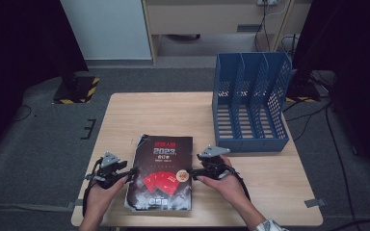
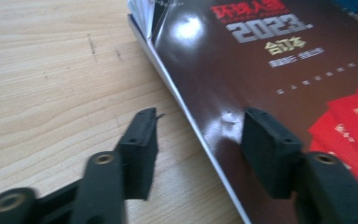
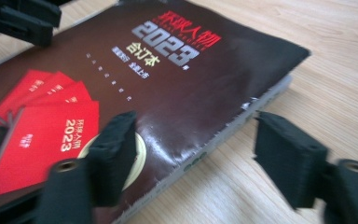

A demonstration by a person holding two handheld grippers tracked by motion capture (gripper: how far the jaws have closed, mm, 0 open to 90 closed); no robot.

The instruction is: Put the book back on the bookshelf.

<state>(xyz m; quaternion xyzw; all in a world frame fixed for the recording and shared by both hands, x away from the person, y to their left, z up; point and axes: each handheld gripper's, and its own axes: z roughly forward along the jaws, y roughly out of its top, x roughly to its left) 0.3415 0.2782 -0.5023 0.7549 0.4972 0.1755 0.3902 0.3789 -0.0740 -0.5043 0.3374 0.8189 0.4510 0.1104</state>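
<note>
Nearest to me, the person's forearms came in over the table's [image 1: 125, 103] near edge, each hand carrying a gripper. The left gripper [image 1: 131, 172] sat at the left edge of a thick dark book [image 1: 161, 159], its jaws apart and straddling that edge, one over the wood and one above the glossy cover; the pads seemed to be clear of it, though the view was soft. The right gripper [image 1: 191, 171] faced it from the book's right edge, jaws likewise spread, one above the cover, the other over bare wood. The book lay flat near the front of the table. Farther back on the right stood a blue file rack [image 1: 250, 96]
</note>
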